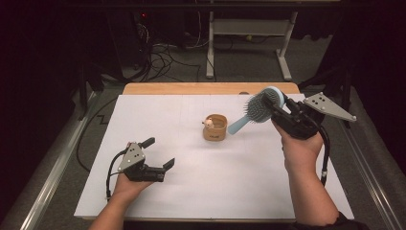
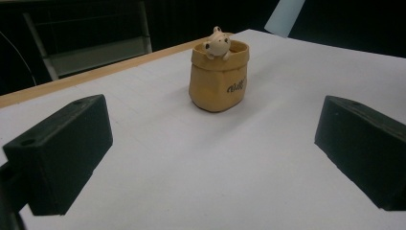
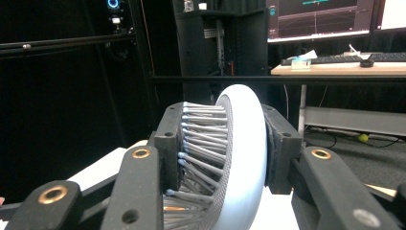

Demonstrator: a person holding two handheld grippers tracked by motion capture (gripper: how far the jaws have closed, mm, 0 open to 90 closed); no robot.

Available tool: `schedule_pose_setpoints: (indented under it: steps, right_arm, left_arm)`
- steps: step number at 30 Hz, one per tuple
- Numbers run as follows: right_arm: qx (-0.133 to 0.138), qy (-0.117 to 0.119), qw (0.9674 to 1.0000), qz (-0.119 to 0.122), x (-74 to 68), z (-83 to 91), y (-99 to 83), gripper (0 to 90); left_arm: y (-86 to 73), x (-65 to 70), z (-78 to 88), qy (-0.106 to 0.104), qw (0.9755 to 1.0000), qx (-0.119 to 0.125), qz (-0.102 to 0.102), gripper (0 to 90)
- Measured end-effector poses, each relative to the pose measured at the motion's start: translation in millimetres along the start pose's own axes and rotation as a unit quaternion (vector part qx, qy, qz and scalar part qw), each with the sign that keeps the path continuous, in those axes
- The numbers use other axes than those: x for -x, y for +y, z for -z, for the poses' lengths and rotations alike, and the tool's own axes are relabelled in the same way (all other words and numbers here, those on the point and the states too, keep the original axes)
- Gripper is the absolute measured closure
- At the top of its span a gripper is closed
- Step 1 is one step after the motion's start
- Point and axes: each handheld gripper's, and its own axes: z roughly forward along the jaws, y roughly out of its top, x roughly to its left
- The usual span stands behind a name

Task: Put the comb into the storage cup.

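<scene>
Both grippers black w/ grey 3-cornered top plates: left gripper (image 1: 159,153), right gripper (image 1: 280,109). Black cables trail off each. Brass rivets on right's linkage. Forearms bare, dark sleeve at right elbow.

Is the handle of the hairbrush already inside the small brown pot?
No, in the high view the hairbrush is held above the table by the right gripper, its handle tip beside the brown pot, not inside.

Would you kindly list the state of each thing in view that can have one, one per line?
hairbrush: lifted off the table, clamped by its head, handle pointing down toward the pot.
right gripper: shut on the hairbrush, one jaw on the bristles, one on the back.
left gripper: open, nothing between the jaws, low over the table.
pot: upright on the white sheet, open-topped, small animal figure peeking over its rim.
</scene>
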Motion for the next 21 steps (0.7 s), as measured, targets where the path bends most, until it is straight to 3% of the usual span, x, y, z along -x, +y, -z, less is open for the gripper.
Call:
schedule_pose_setpoints:
  steps: [5,21]
  right_arm:
    - [0.004,-0.001,1.0000,-0.002,-1.1,-6.6,2.6,60.0]
    - [0.003,0.001,1.0000,-0.003,-5.1,-35.1,0.2,60.1]
  left_arm:
    - [0.4,1.0,-0.6,-0.001,1.0000,-0.004,-0.008,0.0]
    - [0.2,1.5,-1.0,-0.005,1.0000,-0.002,-0.007,0.0]
